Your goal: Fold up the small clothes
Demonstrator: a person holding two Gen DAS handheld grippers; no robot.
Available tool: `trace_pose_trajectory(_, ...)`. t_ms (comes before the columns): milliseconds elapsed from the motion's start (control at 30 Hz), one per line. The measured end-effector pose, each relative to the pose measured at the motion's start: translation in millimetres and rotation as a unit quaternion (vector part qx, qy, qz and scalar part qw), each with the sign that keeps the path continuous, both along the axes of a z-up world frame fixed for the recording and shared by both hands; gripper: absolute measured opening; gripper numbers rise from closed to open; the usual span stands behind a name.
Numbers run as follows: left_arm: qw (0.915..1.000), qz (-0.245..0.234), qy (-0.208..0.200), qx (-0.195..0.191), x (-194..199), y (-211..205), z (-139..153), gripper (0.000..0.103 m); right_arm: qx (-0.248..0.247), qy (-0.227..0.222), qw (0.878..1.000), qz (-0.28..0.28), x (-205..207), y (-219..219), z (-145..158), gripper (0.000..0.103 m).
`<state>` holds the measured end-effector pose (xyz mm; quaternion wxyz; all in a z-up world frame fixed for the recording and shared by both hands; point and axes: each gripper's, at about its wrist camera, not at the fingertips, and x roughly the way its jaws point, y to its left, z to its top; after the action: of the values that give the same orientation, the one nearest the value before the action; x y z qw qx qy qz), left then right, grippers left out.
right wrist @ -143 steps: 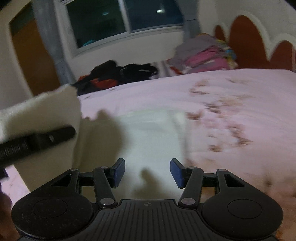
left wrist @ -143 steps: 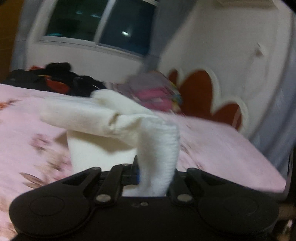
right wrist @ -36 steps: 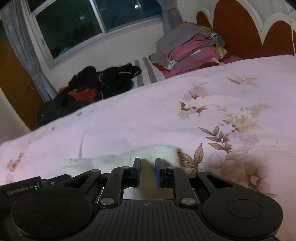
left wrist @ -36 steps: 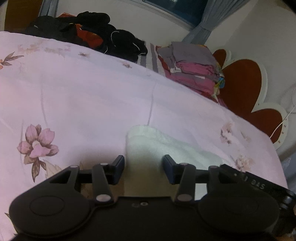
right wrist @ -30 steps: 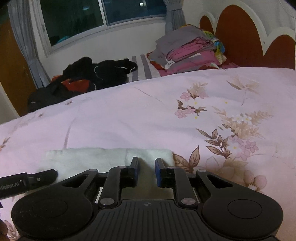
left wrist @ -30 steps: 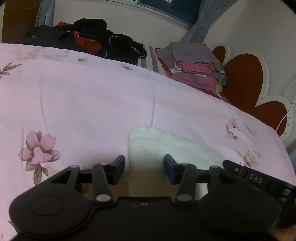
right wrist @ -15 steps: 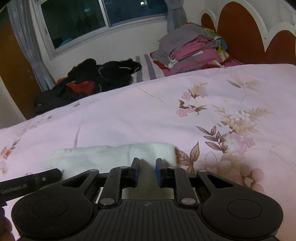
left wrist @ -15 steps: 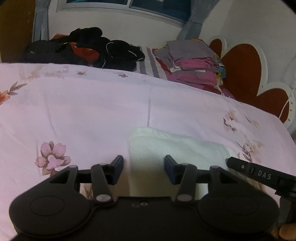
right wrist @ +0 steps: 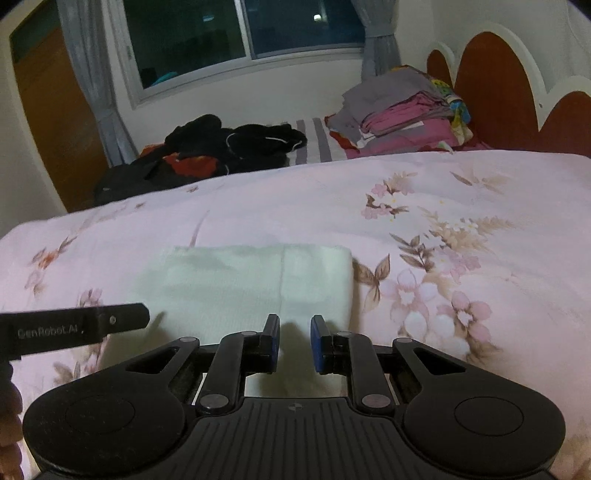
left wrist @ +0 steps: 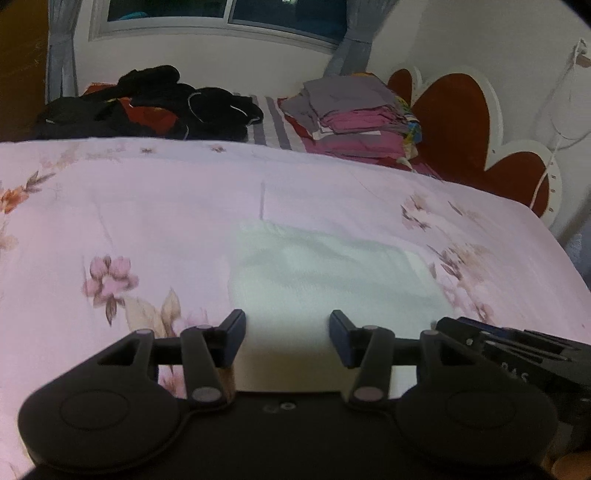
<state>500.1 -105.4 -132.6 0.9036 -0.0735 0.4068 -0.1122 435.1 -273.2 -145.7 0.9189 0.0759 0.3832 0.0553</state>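
Observation:
A small white cloth (left wrist: 332, 280) lies folded into a flat rectangle on the pink flowered bedcover (left wrist: 147, 206). My left gripper (left wrist: 287, 325) hovers over its near left edge, jaws open and nothing between them. In the right wrist view the same white cloth (right wrist: 251, 280) shows a fold line near its right end. My right gripper (right wrist: 294, 328) hangs above its near right part; its jaws stand a narrow gap apart and hold nothing. The right gripper (left wrist: 509, 350) shows at the left view's lower right. The left gripper's finger (right wrist: 74, 328) shows at the right view's left edge.
A heap of black and red clothes (right wrist: 221, 151) lies at the bed's far side. A stack of folded grey and pink clothes (right wrist: 402, 110) sits by the red and white headboard (right wrist: 491, 85). A window (right wrist: 240, 33) and a wooden door (right wrist: 48, 110) lie beyond.
Several seconds ago my left gripper held the white cloth up; now it lies folded flat and released. Over the last second both grippers drew back and rose, showing more of the cloth.

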Motion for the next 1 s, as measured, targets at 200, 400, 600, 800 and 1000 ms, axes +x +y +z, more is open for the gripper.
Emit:
trace_pose_trajectory(200, 0.9999, -0.016, 0.005, 0.001, -28, 0, -5, 0.05, 0.0, 0.011, 1.0, -0.001, -25, -3, -8, 0.018)
trace_pose_trajectory(400, 0.9994, -0.015, 0.029, 0.011, -28, 0, -23, 0.053, -0.037, 0.023, 0.999, 0.002, -24, -1, -23, 0.018)
trace_pose_trajectory(600, 0.9994, -0.016, 0.029, 0.004, -40, 6, -16, 0.051, -0.019, 0.031, 0.999, -0.004, -34, -10, -11, 0.018)
trace_pose_trajectory(800, 0.999, -0.012, 0.043, 0.002, -72, 16, -21, 0.051, 0.007, 0.038, 0.999, 0.019, -85, -11, -10, 0.018)
trace_pose_trajectory(1000, 0.9981, -0.017, 0.059, 0.007, -103, 12, -35, 0.051, 0.01, 0.057, 0.998, 0.037, -120, -6, -25, 0.018)
